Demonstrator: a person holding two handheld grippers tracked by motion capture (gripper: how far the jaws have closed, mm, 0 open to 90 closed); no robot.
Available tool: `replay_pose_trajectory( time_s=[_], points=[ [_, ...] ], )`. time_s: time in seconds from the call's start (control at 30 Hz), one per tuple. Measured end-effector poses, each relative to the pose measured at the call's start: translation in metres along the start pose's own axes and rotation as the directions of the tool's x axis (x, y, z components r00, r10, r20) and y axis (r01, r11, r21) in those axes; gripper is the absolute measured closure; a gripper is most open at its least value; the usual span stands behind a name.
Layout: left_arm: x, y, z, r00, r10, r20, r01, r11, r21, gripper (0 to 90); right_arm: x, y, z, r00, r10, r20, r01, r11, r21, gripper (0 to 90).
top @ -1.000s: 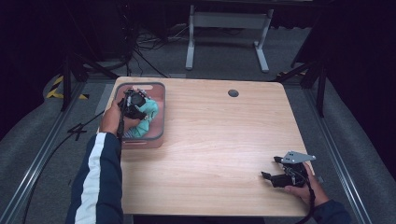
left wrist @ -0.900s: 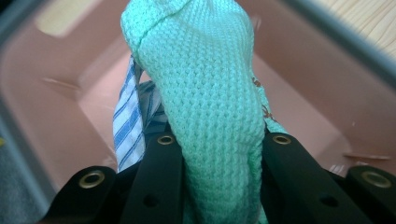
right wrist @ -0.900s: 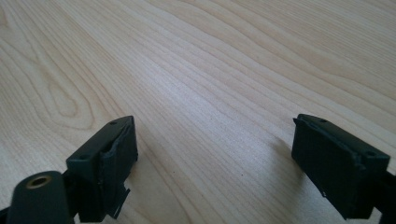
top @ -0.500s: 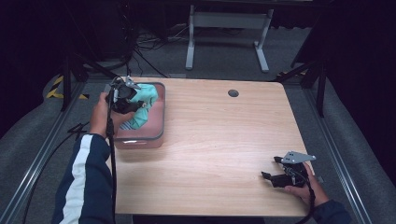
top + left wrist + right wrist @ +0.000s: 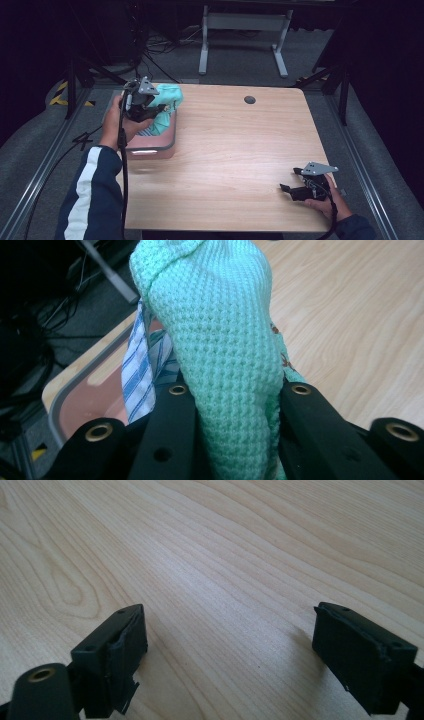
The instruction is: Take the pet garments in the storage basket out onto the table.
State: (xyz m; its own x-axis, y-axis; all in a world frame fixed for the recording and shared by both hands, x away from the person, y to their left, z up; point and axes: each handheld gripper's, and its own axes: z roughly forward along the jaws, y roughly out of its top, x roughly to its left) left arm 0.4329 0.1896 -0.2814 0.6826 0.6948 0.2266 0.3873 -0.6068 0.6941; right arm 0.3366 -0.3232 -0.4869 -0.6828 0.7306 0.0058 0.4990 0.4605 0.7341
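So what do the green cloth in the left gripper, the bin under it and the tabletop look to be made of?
Green cloth: soft waffle-knit fabric, matte, with a clear grid of small cells. Bin: probably plastic, translucent pinkish walls and a grey rim. Tabletop: pale wood or wood-look laminate, with smooth grain lines and a slight sheen.

Left gripper (image 5: 227, 410): black jaws with brass-ringed screw holes, grey three-cornered plate on top, black cable trailing behind along a dark navy sleeve (image 5: 92, 195) with a white stripe. Right gripper (image 5: 230, 650): black blocky jaws, worn pad edges, same grey plate, dark cuff behind.
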Motion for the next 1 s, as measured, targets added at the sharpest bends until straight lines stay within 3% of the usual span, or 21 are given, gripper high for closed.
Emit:
replay_pose_trajectory(
  time_s=[0.07,0.1,0.27,0.43,0.7,1.0],
  points=[
    [-0.004,0.002,0.000,1.0000,0.006,0.008,-0.006,1.0000,-0.006,76.5,0.000,0.000,0.000,1.0000,0.000,0.000,0.000,1.000,0.000,14.8],
    [-0.012,0.008,0.000,0.9990,0.036,0.027,-0.036,0.9992,-0.019,76.5,0.000,0.000,0.000,1.0000,0.000,0.000,0.000,1.000,0.000,14.8],
    [-0.028,0.017,0.002,0.9957,0.077,0.052,-0.076,0.9967,-0.027,76.6,0.000,0.000,0.000,1.0000,0.000,0.000,0.000,1.000,0.000,14.8],
    [-0.050,0.029,0.012,0.9871,0.127,0.097,-0.124,0.9914,-0.042,76.6,0.000,0.000,0.000,1.0000,0.000,0.000,0.000,1.000,0.000,14.9],
    [-0.080,0.042,0.041,0.9690,0.184,0.165,-0.181,0.9830,-0.031,76.7,0.000,0.000,0.000,1.0000,0.000,0.000,0.000,1.000,0.000,14.9],
    [-0.113,0.047,0.078,0.9408,0.229,0.249,-0.239,0.9710,0.008,76.7,0.000,0.000,0.000,1.0000,0.000,0.000,0.000,1.000,0.000,14.9]
  ],
)
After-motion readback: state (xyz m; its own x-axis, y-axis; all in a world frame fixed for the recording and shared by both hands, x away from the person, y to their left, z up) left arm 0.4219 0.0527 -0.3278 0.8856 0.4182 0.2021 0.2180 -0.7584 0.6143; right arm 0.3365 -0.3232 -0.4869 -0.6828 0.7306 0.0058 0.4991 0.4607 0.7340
